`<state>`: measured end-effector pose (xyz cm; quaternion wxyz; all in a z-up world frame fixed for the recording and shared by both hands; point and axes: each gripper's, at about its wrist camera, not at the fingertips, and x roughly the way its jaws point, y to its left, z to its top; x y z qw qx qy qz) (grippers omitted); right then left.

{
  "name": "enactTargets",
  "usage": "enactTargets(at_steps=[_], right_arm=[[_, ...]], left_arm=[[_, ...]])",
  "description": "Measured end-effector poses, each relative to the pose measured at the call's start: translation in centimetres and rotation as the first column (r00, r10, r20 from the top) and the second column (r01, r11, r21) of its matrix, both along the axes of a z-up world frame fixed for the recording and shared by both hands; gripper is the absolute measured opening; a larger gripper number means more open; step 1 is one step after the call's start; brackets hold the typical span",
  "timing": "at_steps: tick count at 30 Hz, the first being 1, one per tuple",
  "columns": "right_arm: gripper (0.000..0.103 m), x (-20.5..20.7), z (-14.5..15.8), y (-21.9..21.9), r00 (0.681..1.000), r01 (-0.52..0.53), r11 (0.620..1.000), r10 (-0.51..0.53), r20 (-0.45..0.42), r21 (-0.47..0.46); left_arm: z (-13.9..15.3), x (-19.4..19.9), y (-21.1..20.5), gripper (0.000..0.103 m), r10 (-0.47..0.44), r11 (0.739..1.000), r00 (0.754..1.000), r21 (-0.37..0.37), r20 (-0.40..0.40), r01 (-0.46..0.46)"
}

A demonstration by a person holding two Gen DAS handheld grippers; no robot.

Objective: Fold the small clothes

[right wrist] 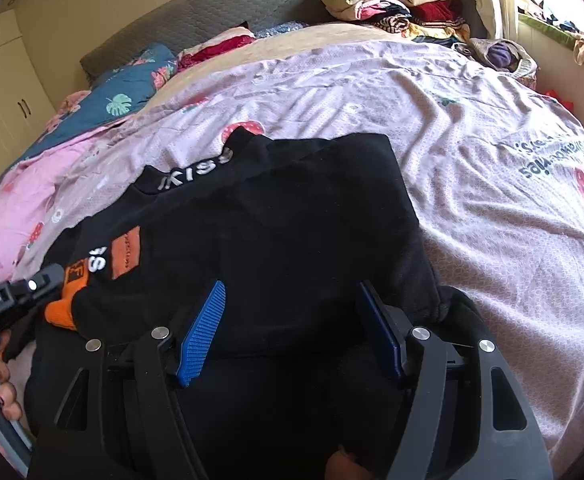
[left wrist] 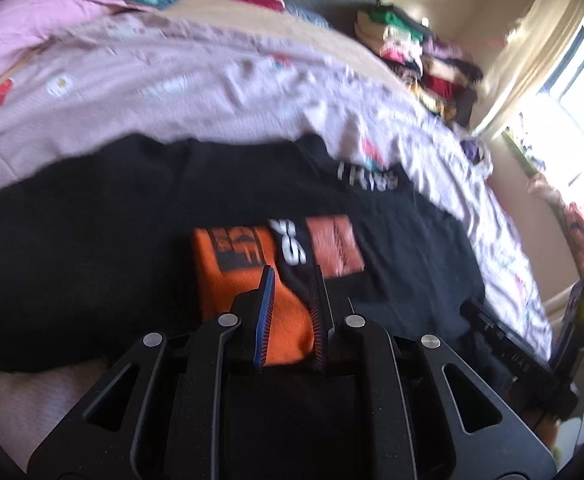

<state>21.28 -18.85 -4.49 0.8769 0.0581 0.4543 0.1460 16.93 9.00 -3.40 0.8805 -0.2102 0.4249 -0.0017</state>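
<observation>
black top [right wrist: 276, 232] spread flat on the bed [right wrist: 492, 220], near its front edge | left gripper [left wrist: 292, 312] pinching an orange-and-black fold of the top | right gripper [right wrist: 292, 328] jaws apart over the cloth, holding nothing | handling: soft, light, limp, sags and slides; take it at hem or sleeve edges, not mid-panel

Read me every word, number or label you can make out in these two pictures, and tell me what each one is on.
"KISS", white letters, partly hidden: collar of the black shirt.
"St", white, upside down, cut off: shirt chest, beside the orange patch; the patch's own small print is too small to read.
Dark upside-down lettering on the pink bedsheet: not legible.
Small white label on the left gripper: too small to read.
"DAS"-like letters on the right gripper: blurred, uncertain.
</observation>
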Motion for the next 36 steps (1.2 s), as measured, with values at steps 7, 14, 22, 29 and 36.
enactTargets(at_steps=[7,14,22,29,36], right_arm=[[0.066,-0.1,-0.9,-0.2,1.000,-0.015,1.000,0.015,-0.001,-0.002],[0.074,-1.4,-0.3,-0.4,0.999,-0.005,0.999,0.004,0.041,0.036],[0.088,-2.7,0.8,-0.1,0.995,-0.025,0.998,0.019,0.099,0.064],[0.097,-3.7,2.0,-0.2,0.988,-0.034,0.993,0.016,0.153,0.115],[0.098,-5.1,2.6,0.6,0.985,-0.045,0.993,0.026,0.172,0.107]], left_arm=[[-2.2,0.1,-0.7,0.022,-0.001,0.998,0.999,0.063,-0.045,0.004],[-1.8,-0.4,-2.0,0.040,-0.020,0.995,0.999,0.094,-0.028,0.023],[-1.2,-1.3,-2.1,0.052,-0.023,0.997,1.000,0.071,-0.017,0.024],[-0.3,-2.8,-1.7,0.077,-0.007,0.997,1.000,0.074,-0.008,0.007],[0.4,-4.5,-0.5,0.091,0.037,0.997,0.999,0.066,0.016,-0.038]])
